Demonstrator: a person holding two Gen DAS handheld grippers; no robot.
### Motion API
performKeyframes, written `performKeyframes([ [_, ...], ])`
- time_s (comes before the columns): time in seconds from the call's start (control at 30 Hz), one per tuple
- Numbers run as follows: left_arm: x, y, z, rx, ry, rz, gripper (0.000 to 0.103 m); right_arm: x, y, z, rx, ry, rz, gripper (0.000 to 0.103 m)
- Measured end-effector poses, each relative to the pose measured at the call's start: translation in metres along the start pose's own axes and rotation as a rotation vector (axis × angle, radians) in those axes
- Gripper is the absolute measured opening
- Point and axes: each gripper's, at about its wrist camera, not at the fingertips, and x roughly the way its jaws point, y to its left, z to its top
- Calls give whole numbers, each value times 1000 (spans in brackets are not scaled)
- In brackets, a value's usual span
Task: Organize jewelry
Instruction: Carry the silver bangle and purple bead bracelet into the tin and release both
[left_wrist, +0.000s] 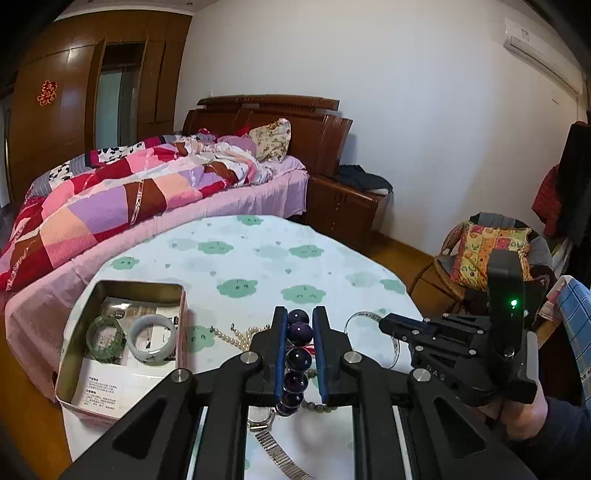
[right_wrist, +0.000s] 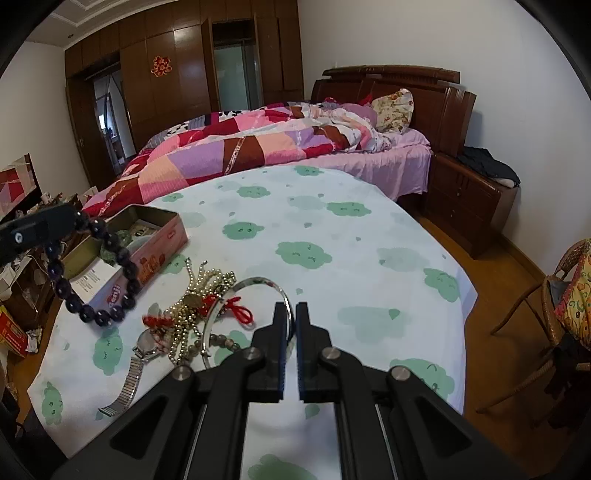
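Observation:
My left gripper (left_wrist: 300, 314) is shut on a dark purple bead bracelet (left_wrist: 298, 360), which runs between its blue pads. From the right wrist view, that bracelet (right_wrist: 129, 273) hangs in a loop from the left gripper (right_wrist: 72, 216), above the table beside an open tin box (right_wrist: 162, 236). In the tin box (left_wrist: 122, 283) lie a green bangle (left_wrist: 105, 338) and a grey-white bangle (left_wrist: 153, 339). My right gripper (right_wrist: 293, 308) is shut on a thin silver bangle (right_wrist: 258, 281). A gold bead necklace (right_wrist: 192, 299) with red thread, a pearl strand (left_wrist: 232, 336) and a metal watch (right_wrist: 144, 343) lie on the cloth.
The table (right_wrist: 369, 229) wears a white cloth with green clouds. Behind it stands a bed (right_wrist: 258, 147) with a patchwork quilt, and a wooden nightstand (right_wrist: 469, 199) to its right. A wicker chair (right_wrist: 561, 295) is at the right. A hand (left_wrist: 524, 417) holds the right gripper (left_wrist: 384, 323).

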Motion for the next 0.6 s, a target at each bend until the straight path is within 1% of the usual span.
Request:
performKeyframes([
  [0.13, -7, 1, 3, 1, -19, 6, 13, -4, 3, 2, -2, -11, 11, 6],
  [0.23, -8, 4, 4, 6, -28, 34, 13, -9, 8, 5, -11, -22, 28, 6],
  [0.33, -8, 10, 4, -4, -27, 46, 13, -10, 15, 8, -17, -23, 53, 6],
  [0.53, -12, 28, 5, -13, -40, 113, 13, -10, 33, 21, -40, -26, 110, 6],
  [0.6, -15, 36, 5, -17, -48, 146, 13, -8, 40, 30, -46, -26, 134, 6],
])
